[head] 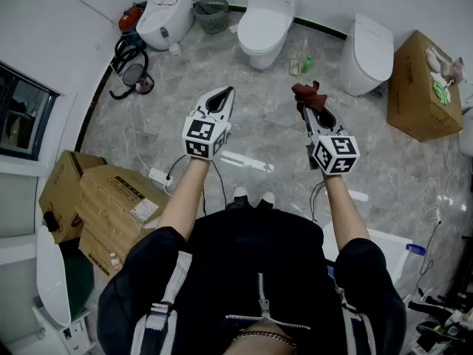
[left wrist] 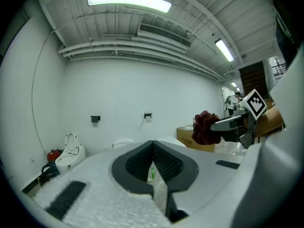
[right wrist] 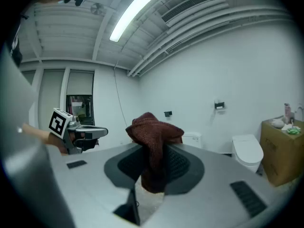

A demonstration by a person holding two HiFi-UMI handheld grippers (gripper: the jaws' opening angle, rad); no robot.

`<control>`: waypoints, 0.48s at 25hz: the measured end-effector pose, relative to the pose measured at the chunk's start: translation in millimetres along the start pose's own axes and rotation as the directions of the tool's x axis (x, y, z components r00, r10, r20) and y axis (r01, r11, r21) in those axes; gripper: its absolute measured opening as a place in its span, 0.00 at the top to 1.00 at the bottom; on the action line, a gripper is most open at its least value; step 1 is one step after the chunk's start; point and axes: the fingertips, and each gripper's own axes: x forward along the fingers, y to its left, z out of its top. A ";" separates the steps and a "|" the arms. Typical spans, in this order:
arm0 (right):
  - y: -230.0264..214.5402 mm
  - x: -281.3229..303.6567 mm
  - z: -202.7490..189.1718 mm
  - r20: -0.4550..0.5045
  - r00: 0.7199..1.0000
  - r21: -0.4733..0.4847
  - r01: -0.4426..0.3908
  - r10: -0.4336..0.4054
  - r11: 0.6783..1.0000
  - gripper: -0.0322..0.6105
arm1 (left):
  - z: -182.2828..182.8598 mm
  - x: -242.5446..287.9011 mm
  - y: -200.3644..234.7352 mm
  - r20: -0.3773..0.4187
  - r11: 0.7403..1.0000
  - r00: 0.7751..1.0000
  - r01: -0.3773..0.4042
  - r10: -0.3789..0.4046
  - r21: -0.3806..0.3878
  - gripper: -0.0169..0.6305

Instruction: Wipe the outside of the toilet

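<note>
One maroon cloth (right wrist: pixel 152 127) pinched in right gripper (head: pixel 313 113); left gripper (left wrist: pixel 152 144) fingers (left wrist: pixel 135 163) pressed together.

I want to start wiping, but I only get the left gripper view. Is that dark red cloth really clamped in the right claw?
Observer: Yes. The right gripper view shows the dark red terry cloth pinched between the right claw's jaws.
Operator: Which toilet is straight ahead?
Observer: In the head view, the middle white ceramic toilet, lid down, stands ahead of the person.
Operator: Any floor hazards?
Observer: A white power strip lies on the floor, left of the person's feet.
</note>
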 end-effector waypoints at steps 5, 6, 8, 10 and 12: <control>0.8 -10.2 3.8 0.031 0.999 -0.030 -0.020 0.021 0.999 0.80 | -1.0 -1.2 -15.2 0.011 1.000 1.000 -0.001 0.001 -0.009 0.97; 0.6 -13.1 3.3 0.034 0.999 -0.032 -0.025 0.026 0.999 0.80 | -2.7 -2.1 -20.1 0.011 1.000 1.000 0.000 0.000 -0.011 0.97; -1.5 -19.5 0.1 0.031 0.999 -0.036 -0.036 0.037 0.999 0.80 | -7.0 -3.7 -31.2 0.012 1.000 1.000 0.000 0.000 -0.015 0.97; -6.4 -24.8 -4.2 0.023 0.999 -0.040 -0.039 0.040 0.998 0.80 | -11.2 -3.6 -40.0 0.010 1.000 1.000 -0.004 0.005 -0.022 0.97; -12.7 -27.4 -7.8 0.024 0.999 -0.031 -0.036 0.037 0.999 0.80 | -13.4 -2.2 -43.3 0.012 0.999 1.000 -0.012 0.013 -0.034 0.97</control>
